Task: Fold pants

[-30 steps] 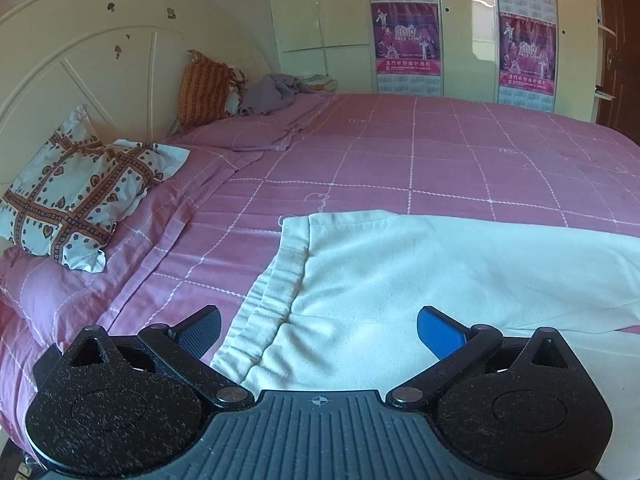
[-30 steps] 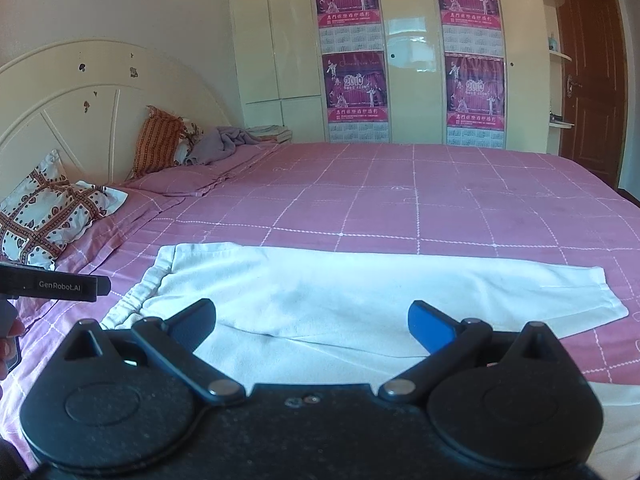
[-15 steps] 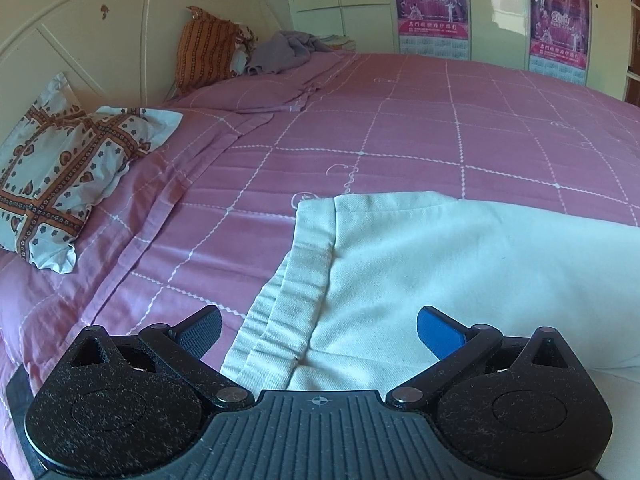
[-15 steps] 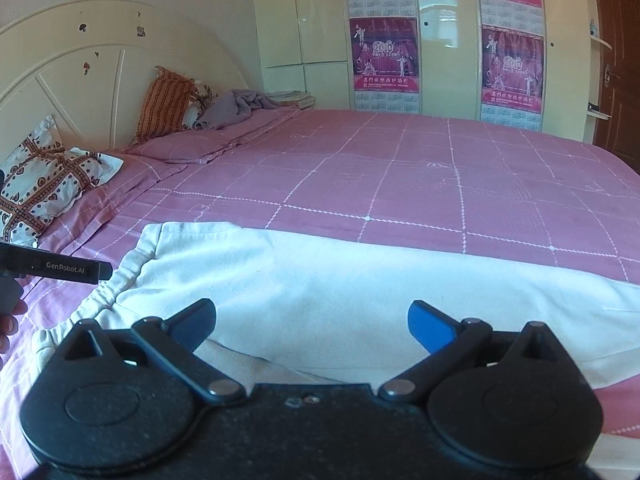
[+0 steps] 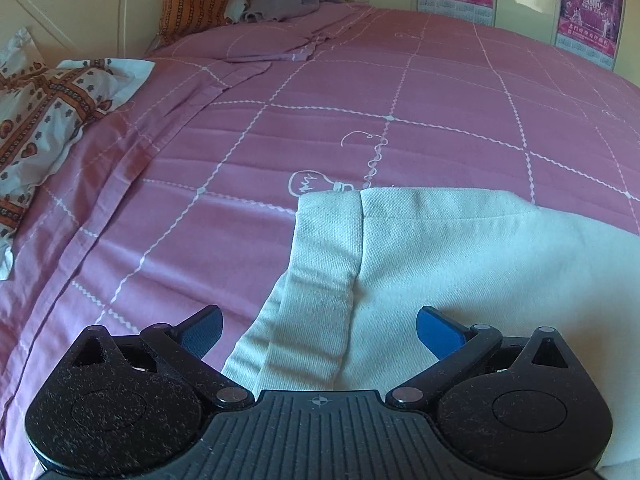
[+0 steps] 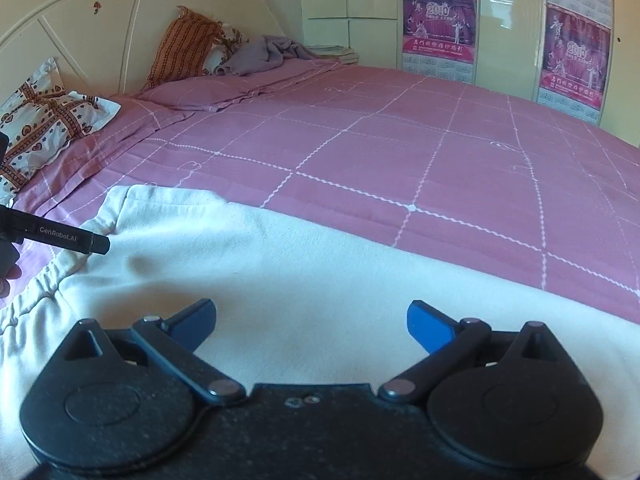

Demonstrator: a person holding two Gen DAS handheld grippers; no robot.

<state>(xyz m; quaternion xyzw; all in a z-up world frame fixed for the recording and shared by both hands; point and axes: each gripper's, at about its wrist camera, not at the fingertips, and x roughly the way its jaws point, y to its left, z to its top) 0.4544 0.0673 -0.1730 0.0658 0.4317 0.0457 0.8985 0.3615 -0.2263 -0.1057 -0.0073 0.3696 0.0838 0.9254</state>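
Pants [image 5: 460, 264] are lying flat on the bed [image 5: 400, 80]; you are holding left gripper [image 5: 319, 326] and right gripper [image 6: 311, 322] wide apart over them, gripping nothing.

- Big bed [image 6: 400, 148], pink checked cover stretched across it.
- White pants [image 6: 280, 264] lie flat along the near side.
- Patterned pillow [image 6: 44, 120] at the headboard, left.
- Orange cushion [image 6: 182, 46] and crumpled purple cloth [image 6: 264, 54] at the far end.
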